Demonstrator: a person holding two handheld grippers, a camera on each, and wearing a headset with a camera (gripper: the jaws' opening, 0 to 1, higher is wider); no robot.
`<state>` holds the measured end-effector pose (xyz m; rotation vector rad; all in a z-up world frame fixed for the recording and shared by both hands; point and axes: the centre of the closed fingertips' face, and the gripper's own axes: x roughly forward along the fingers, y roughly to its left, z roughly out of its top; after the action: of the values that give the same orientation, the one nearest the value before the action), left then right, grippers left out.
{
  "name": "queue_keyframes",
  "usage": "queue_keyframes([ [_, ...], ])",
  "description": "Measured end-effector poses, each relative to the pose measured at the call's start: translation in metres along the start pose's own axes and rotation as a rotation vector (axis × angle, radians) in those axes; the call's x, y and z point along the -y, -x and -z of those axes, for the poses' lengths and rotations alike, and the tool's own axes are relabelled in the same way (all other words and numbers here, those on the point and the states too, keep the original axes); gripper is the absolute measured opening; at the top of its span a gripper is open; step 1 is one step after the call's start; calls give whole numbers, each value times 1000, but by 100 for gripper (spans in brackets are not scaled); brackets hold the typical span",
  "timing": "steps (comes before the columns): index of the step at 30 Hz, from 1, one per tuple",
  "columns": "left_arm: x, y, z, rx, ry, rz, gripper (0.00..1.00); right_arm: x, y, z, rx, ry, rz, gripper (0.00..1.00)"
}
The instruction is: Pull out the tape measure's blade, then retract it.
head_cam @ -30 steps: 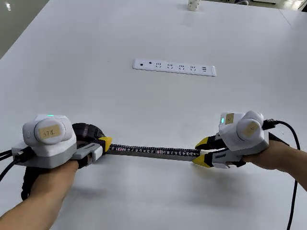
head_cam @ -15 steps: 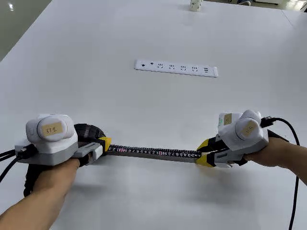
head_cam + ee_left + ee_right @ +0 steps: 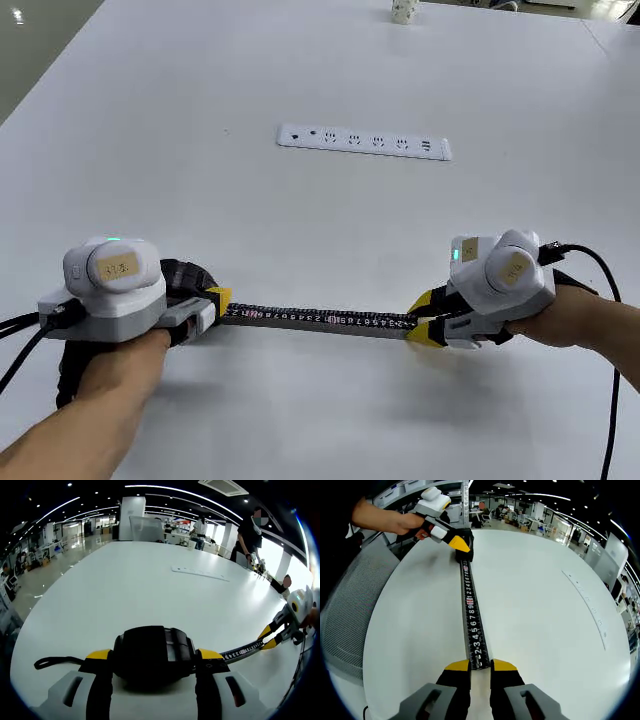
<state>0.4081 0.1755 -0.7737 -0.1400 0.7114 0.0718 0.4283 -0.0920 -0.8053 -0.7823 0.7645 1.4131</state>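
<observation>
The tape measure's black case point(image 3: 185, 276) sits on the white table at the lower left, and my left gripper point(image 3: 207, 303) is shut on it. In the left gripper view the case point(image 3: 152, 650) fills the gap between the yellow-tipped jaws. The blade point(image 3: 320, 317) lies flat on the table, pulled out to the right, with its numbers facing up. My right gripper point(image 3: 421, 318) is shut on the blade's end. From the right gripper view the blade point(image 3: 471, 610) runs straight ahead to the case point(image 3: 465, 551) and the left gripper point(image 3: 454, 541).
A white power strip point(image 3: 363, 142) lies across the middle of the table, well beyond the blade. A small white object point(image 3: 404, 10) stands at the far edge. A black cable point(image 3: 610, 300) trails from the right gripper. People stand beyond the table's far right point(image 3: 250, 530).
</observation>
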Motion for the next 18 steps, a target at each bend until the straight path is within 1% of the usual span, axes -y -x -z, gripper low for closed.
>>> queue_keyframes([
  [5,0,0,0,-5,-2,-6,62,0,1,0,-4,8,2,10],
  [6,-1,0,0,-10,4,-13,61,0,1,1,-4,8,2,10],
  [10,-1,0,1,-27,-2,-7,60,0,1,1,-5,2,3,10],
  [18,-2,-1,2,-25,-16,-12,58,0,1,1,-6,0,4,9],
])
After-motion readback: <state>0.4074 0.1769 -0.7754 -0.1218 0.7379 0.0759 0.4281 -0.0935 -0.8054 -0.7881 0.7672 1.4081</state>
